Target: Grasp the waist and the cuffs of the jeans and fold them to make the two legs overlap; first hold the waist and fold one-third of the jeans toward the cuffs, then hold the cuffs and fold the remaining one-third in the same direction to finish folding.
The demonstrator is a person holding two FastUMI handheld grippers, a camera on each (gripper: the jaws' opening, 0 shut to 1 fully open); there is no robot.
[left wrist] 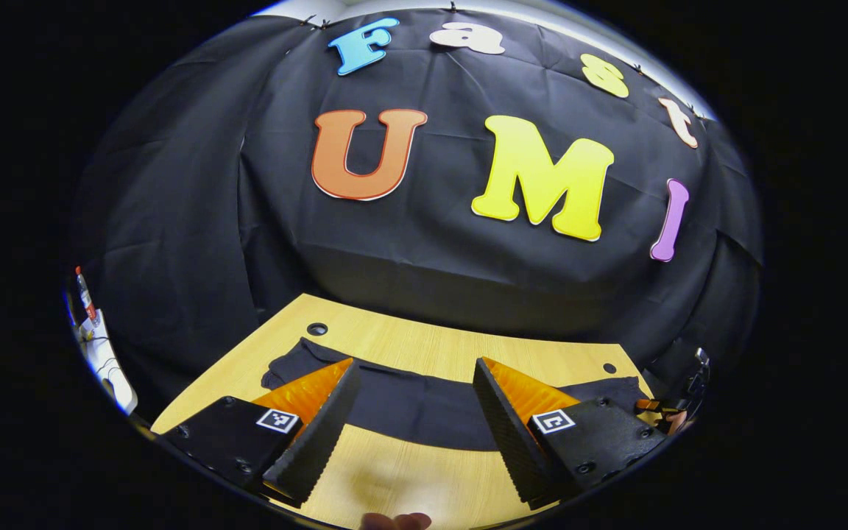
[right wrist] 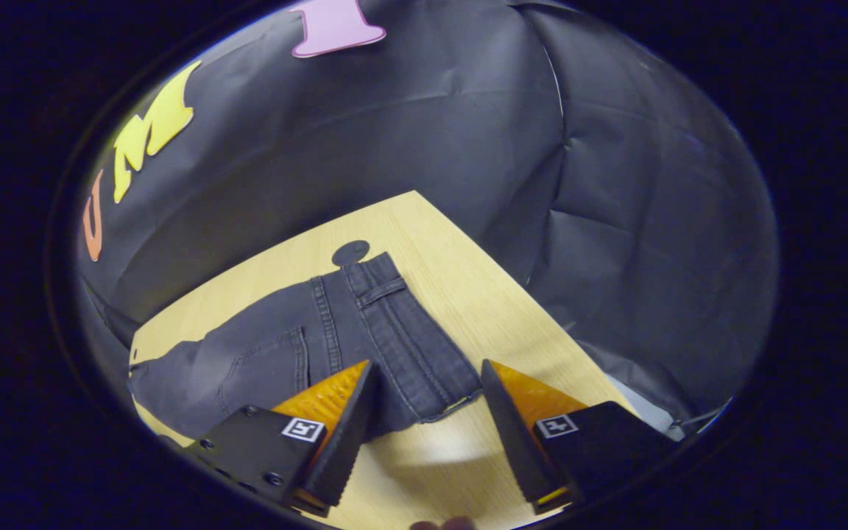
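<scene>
Dark grey jeans [left wrist: 409,408] lie flat across the wooden table [left wrist: 409,346], running from left to right in the left gripper view. My left gripper [left wrist: 415,430] hovers open above the near edge of the jeans, nothing between its fingers. In the right gripper view the waist end of the jeans [right wrist: 365,331] with its back pocket and belt loop lies just ahead. My right gripper [right wrist: 428,423] is open, its jaws wide apart over the near corner of the waistband, not touching it that I can tell.
The table has round cable holes [left wrist: 316,328] near its far corners, one right by the waistband [right wrist: 350,252]. Black cloth walls close the booth behind and to the sides. The other gripper and the holding hand [left wrist: 663,416] show at the table's right end.
</scene>
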